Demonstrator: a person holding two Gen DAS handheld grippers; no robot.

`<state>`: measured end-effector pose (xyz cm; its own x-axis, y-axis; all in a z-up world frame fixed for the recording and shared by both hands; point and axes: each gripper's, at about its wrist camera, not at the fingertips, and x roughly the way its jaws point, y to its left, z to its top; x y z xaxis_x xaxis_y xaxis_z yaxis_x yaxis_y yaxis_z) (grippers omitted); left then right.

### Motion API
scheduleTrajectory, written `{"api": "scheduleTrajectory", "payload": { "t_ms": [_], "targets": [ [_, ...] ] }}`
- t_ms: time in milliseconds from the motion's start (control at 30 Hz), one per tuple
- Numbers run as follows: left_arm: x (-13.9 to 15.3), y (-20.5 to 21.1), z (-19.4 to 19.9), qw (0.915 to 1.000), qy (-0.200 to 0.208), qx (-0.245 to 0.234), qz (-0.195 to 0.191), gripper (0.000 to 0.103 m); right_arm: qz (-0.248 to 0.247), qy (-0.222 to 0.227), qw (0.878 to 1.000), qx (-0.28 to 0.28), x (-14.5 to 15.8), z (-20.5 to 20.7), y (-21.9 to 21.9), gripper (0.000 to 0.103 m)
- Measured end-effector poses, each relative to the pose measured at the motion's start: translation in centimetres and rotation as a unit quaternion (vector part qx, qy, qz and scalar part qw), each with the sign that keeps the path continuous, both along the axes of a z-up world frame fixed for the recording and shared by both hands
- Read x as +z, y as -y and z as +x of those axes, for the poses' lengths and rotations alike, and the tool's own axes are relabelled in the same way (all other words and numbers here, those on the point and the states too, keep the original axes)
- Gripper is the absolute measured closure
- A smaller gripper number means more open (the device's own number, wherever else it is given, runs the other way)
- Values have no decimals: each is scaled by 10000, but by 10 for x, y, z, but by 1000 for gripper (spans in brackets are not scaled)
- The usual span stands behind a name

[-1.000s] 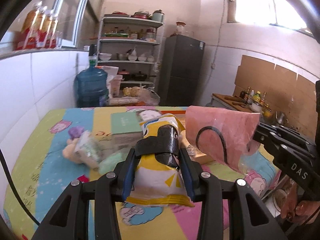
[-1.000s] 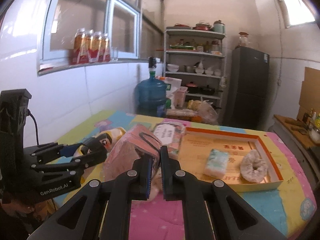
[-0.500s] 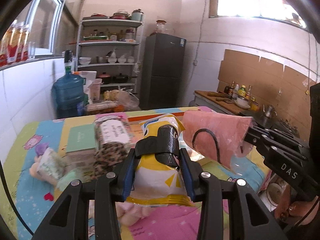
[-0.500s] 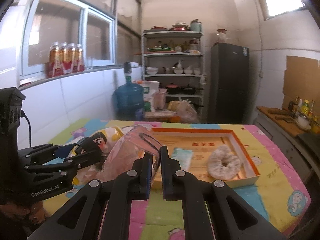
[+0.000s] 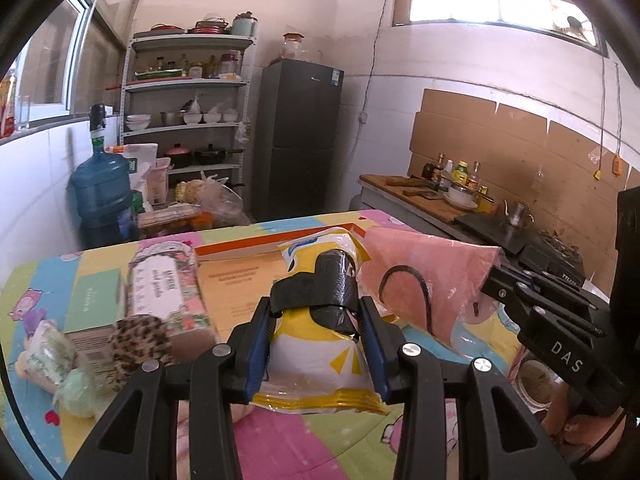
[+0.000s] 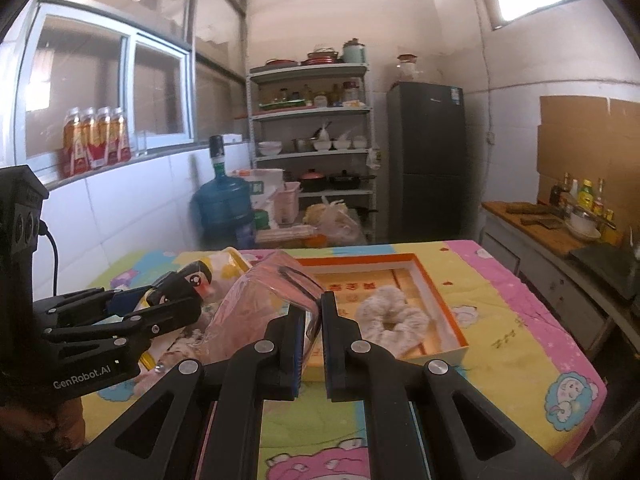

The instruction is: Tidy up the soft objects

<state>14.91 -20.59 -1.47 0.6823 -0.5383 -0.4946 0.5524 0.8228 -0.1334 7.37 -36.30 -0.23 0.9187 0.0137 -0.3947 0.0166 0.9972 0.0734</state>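
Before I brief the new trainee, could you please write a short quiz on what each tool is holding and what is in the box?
1. True or false: the left tool is shut on the yellow bag.
2. What does the right tool grip? A) the scrunchie B) the pink bag C) the water jug
3. Fill in: the white scrunchie lies inside the orange-rimmed ____.

Key: 1 true; 2 B, the pink bag; 3 box.
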Motion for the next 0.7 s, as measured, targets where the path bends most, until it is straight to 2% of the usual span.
{"api": "scheduleTrajectory", "payload": {
  "t_ms": [700],
  "targets": [
    [-10, 55, 21, 9997, -184, -135, -1, 61, 325, 23, 9982, -504, -12, 1, 75, 95]
  ]
}}
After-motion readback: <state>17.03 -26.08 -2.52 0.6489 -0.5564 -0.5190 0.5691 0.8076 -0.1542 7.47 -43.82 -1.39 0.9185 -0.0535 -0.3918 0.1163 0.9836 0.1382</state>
